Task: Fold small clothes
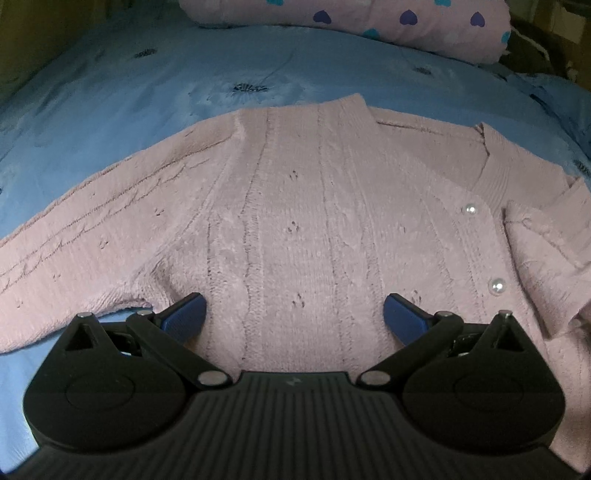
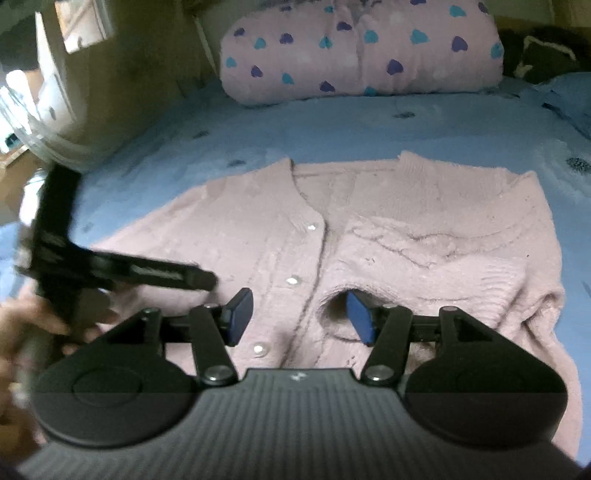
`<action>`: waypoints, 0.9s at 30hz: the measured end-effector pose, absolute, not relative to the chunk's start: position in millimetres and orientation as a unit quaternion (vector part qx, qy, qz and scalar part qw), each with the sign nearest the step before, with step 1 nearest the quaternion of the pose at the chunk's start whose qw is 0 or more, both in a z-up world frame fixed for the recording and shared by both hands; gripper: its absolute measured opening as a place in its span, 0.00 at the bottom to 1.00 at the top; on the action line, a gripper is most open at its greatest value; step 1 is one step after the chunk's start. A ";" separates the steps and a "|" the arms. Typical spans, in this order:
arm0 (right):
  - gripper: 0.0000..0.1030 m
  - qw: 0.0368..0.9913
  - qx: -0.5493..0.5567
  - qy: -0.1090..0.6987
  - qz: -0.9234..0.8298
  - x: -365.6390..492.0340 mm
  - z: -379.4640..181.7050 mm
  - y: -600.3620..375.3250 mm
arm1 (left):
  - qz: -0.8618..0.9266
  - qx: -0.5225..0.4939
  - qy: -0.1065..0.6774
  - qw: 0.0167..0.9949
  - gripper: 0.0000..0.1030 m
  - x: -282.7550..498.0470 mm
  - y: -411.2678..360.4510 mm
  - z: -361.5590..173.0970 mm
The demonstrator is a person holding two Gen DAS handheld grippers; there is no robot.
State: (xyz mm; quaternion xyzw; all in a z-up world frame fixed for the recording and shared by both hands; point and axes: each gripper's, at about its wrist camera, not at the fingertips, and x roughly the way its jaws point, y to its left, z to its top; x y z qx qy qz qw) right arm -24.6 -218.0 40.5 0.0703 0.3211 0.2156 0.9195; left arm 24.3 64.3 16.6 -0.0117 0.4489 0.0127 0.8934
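Note:
A small pink knitted cardigan (image 1: 295, 206) with pearl buttons lies flat on the blue bed sheet; it also shows in the right wrist view (image 2: 258, 229). Its left sleeve (image 1: 85, 236) is stretched out to the left. Its right sleeve (image 2: 424, 254) is folded across the front. My left gripper (image 1: 294, 314) is open, just above the cardigan's left front panel. My right gripper (image 2: 300, 314) is open and empty, over the button line, with its right fingertip (image 2: 360, 315) by the folded sleeve's cuff. The left gripper's body (image 2: 110, 273) shows blurred at the left of the right wrist view.
A pink pillow with blue and purple hearts (image 2: 362, 51) lies at the head of the bed, also seen in the left wrist view (image 1: 369, 18). The blue sheet (image 1: 184, 74) surrounds the cardigan. A dark item (image 2: 543, 55) sits at the far right.

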 end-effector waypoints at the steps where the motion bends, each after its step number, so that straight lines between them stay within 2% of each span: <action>1: 0.56 0.920 0.071 0.314 0.222 -26.8 45.4 -221.2 | 0.011 -0.009 0.445 0.896 1.00 23.6 64.0 14.9; 10: 0.57 0.957 0.006 0.243 0.157 -26.8 61.6 -257.5 | 0.007 0.000 0.419 0.908 1.00 10.7 57.8 24.4; 14: 0.57 0.954 0.000 0.274 0.123 -11.0 55.7 -278.9 | -0.011 0.025 0.387 0.922 1.00 -4.8 29.9 47.3; 17: 0.57 0.960 -0.006 0.267 0.086 -11.0 58.6 -295.2 | -0.030 0.049 0.362 0.930 1.00 -19.0 -3.9 66.2; 21: 0.57 0.957 0.030 0.285 0.040 -10.2 58.4 -321.5 | -0.074 0.061 0.339 0.936 1.00 -35.1 -53.0 84.8; 27: 0.57 0.950 0.044 0.310 -0.011 -12.1 47.7 -350.2 | -0.126 0.093 0.329 0.931 1.00 -46.2 -123.4 85.2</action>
